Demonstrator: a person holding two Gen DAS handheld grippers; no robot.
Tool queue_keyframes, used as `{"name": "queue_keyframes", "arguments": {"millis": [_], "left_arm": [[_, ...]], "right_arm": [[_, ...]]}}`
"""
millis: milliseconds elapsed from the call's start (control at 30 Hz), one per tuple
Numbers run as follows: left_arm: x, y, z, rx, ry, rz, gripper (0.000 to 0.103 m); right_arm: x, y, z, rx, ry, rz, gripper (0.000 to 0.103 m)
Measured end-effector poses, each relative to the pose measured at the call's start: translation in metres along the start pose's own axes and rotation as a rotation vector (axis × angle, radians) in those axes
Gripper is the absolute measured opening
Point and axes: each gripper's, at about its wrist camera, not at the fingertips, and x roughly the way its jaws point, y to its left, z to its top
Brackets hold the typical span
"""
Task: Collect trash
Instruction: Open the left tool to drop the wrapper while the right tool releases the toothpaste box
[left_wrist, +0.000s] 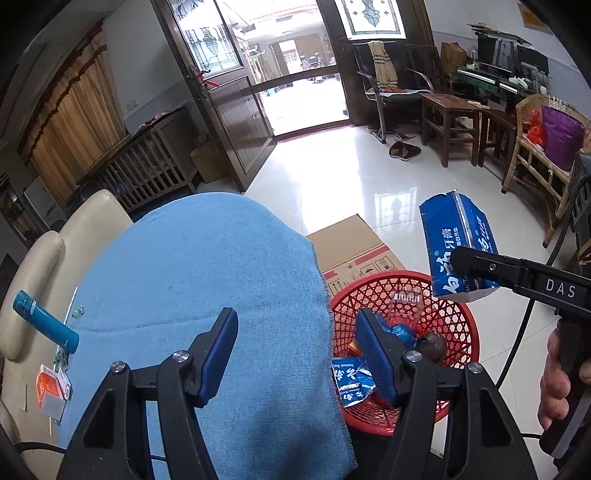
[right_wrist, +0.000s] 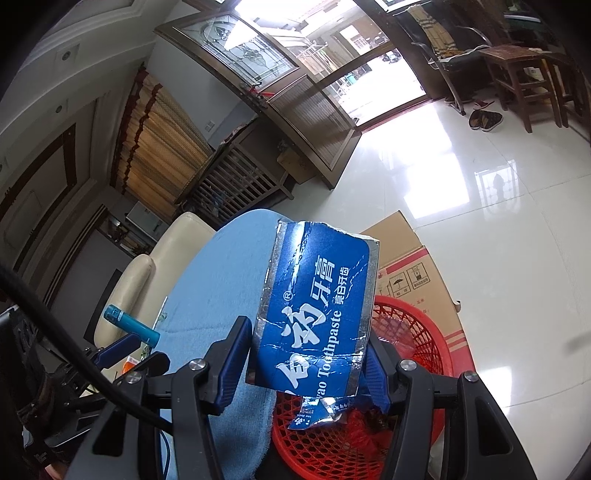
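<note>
A torn blue toothpaste box (right_wrist: 314, 306) with white lettering stands upright between the pads of my right gripper (right_wrist: 306, 363), which is shut on it above the red mesh basket (right_wrist: 417, 332). From the left wrist view the same box (left_wrist: 458, 240) hangs over the far right rim of the basket (left_wrist: 461, 325), pinched by the right gripper (left_wrist: 460, 264). The basket holds blue wrappers (left_wrist: 351, 384) and a dark round lump (left_wrist: 434, 345). My left gripper (left_wrist: 299, 354) is open with nothing between its pads, over the edge of the blue cloth (left_wrist: 207, 280).
On the cloth's left edge lie a teal cylinder (left_wrist: 46, 321) and an orange packet (left_wrist: 53, 387). A cardboard box (left_wrist: 351, 247) stands behind the basket on the glossy white floor. A cream chair (left_wrist: 40, 258) is at the left. A person's hand (left_wrist: 561, 380) grips the right handle.
</note>
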Motion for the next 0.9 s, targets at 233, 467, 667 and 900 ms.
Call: {"name": "queue_keyframes", "arguments": {"millis": [233, 467, 667, 900], "left_arm": [[-0.008, 0.007, -0.004, -0.021, -0.023, 0.025, 0.067], [-0.024, 0.024, -0.008, -0.060, -0.068, 0.058, 0.068], [-0.038, 0.041, -0.013, -0.093, -0.107, 0.080, 0.068], [-0.052, 0.065, -0.021, -0.148, -0.134, 0.109, 0.069]], "right_arm": [[0.001, 0.010, 0.000, -0.035, 0.007, -0.024, 0.061], [0.002, 0.026, -0.005, -0.090, 0.010, -0.062, 0.061], [0.005, 0.044, -0.011, -0.152, 0.019, -0.115, 0.061], [-0.001, 0.067, -0.015, -0.212, 0.022, -0.124, 0.061]]}}
